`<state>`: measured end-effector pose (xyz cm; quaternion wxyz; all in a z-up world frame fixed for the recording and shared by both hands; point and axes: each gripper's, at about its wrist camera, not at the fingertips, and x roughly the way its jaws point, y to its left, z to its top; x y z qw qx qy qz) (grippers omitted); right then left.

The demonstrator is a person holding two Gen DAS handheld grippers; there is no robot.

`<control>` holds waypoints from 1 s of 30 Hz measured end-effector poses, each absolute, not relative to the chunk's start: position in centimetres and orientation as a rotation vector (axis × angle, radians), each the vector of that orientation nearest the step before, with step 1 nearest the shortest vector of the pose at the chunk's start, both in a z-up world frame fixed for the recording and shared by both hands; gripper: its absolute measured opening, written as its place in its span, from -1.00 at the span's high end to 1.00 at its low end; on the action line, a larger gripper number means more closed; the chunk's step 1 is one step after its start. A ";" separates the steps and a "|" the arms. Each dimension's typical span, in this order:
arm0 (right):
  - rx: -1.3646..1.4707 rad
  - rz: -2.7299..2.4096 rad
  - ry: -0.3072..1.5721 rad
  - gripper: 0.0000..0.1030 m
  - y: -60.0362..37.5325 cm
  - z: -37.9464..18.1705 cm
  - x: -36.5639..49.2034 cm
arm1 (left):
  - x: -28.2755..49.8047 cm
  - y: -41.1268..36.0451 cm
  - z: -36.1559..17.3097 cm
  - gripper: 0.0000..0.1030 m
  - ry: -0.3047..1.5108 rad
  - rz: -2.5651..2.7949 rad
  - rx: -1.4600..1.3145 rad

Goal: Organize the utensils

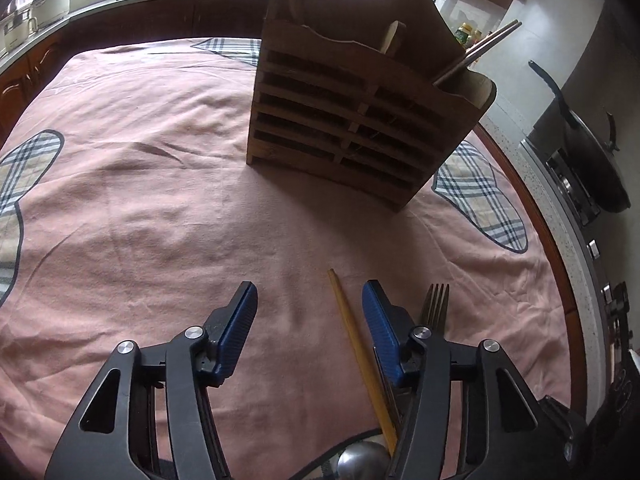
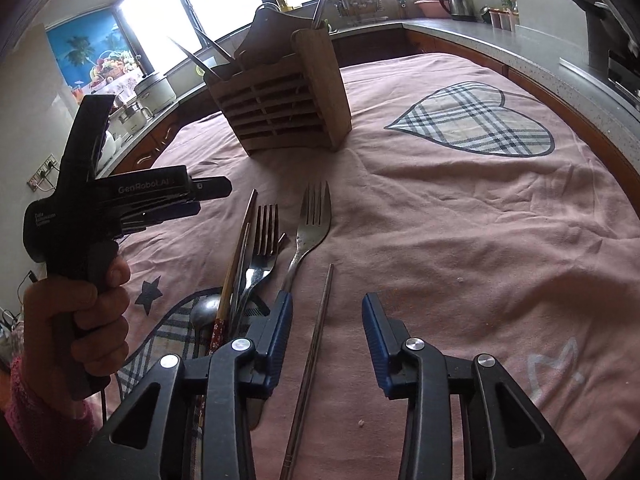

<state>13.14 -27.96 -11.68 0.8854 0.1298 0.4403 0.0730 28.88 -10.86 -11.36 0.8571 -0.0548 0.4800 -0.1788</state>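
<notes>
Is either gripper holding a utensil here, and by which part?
Nothing is held. The left gripper straddles a wooden chopstick; the right gripper straddles a metal chopstick, pads clear of both.

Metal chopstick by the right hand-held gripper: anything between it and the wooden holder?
Nothing visible. The metal chopstick lies between the open right hand-held gripper fingers; bare pink cloth runs to the wooden holder.

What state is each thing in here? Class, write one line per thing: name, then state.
Left claw: open, wooden chopstick between its fingers, untouched.
Right claw: open, metal chopstick between its fingers, untouched.
Wooden holder: upright on the cloth, utensils already standing in it.
Two forks: lying flat on the cloth.
Spoon: lying flat, partly hidden.
Pink cloth: spread out, wrinkled.
</notes>
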 end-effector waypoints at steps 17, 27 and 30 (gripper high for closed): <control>0.207 0.149 0.957 0.61 -27.6 -12.9 15.0 | 25.4 -10.6 -12.5 0.90 1.010 -0.496 0.081; 0.115 0.155 0.961 0.60 -26.0 -12.8 15.8 | 23.5 -8.9 -12.4 0.88 1.024 -0.482 0.109; 0.081 0.156 0.959 0.74 -25.5 -12.8 16.0 | 24.0 -9.8 -12.5 0.88 1.020 -0.479 0.132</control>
